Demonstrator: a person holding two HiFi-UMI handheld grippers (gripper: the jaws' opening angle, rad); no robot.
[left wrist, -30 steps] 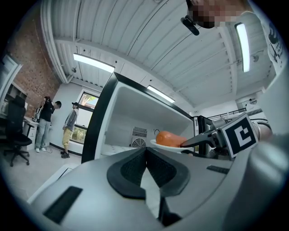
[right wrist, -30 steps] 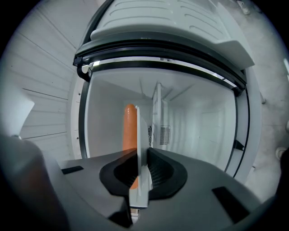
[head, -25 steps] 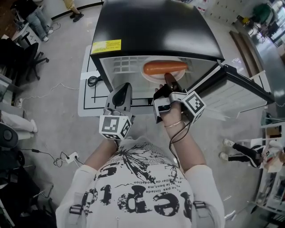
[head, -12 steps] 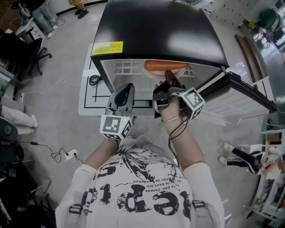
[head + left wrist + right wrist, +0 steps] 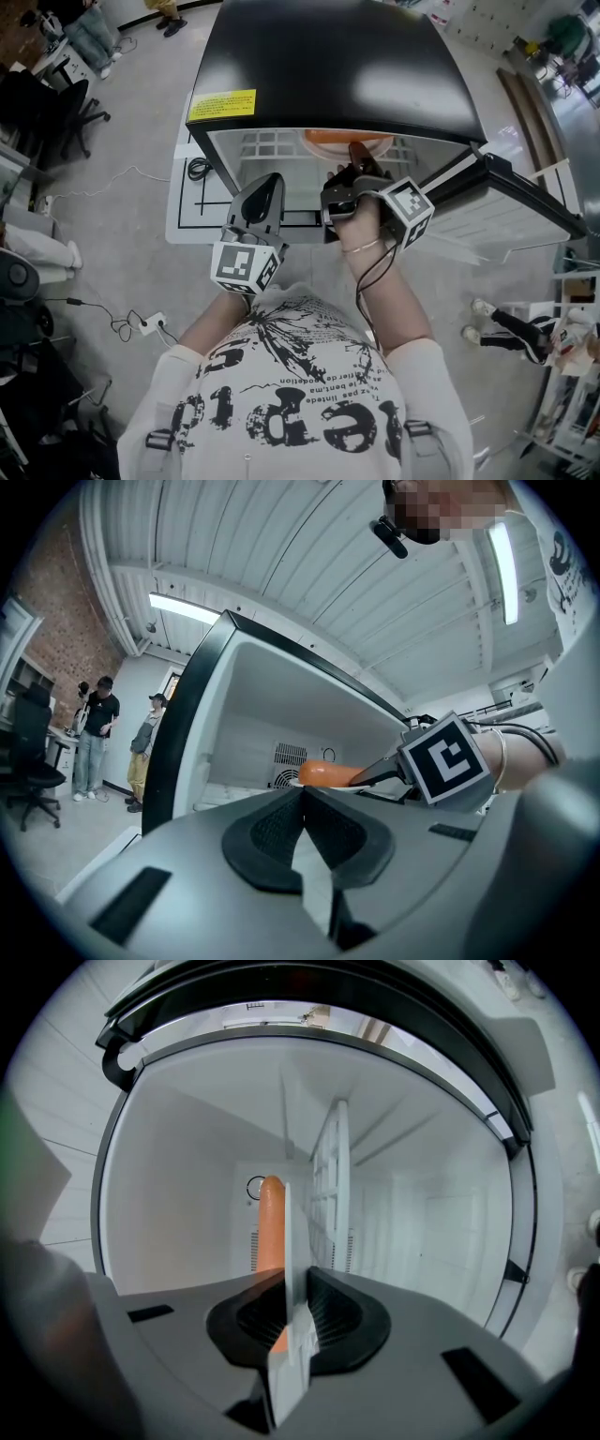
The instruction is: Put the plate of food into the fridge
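Note:
The plate (image 5: 328, 142) is white and carries a long orange sausage (image 5: 348, 137). It sits inside the open black fridge (image 5: 328, 66), mostly hidden under the fridge's top. My right gripper (image 5: 355, 157) is shut on the plate's near rim and reaches into the opening. In the right gripper view the plate (image 5: 295, 1241) stands edge-on between the pads of the right gripper (image 5: 295, 1321), with the sausage (image 5: 271, 1222) to its left. The left gripper (image 5: 266, 184) is shut and holds nothing, just outside the fridge's front. From the left gripper (image 5: 302, 794) I see the sausage (image 5: 323, 774) within the fridge.
The fridge door (image 5: 511, 202) hangs open to the right. A white wire shelf (image 5: 333, 1194) runs along the inside. The fridge stands on a white mat (image 5: 192, 211) with a coiled cable (image 5: 199, 170). An office chair (image 5: 56, 117) and a power strip (image 5: 145, 330) are at the left.
My right gripper has pushed the plate deeper into the fridge, so less of the sausage shows under the top's edge. The left gripper has stayed in place.

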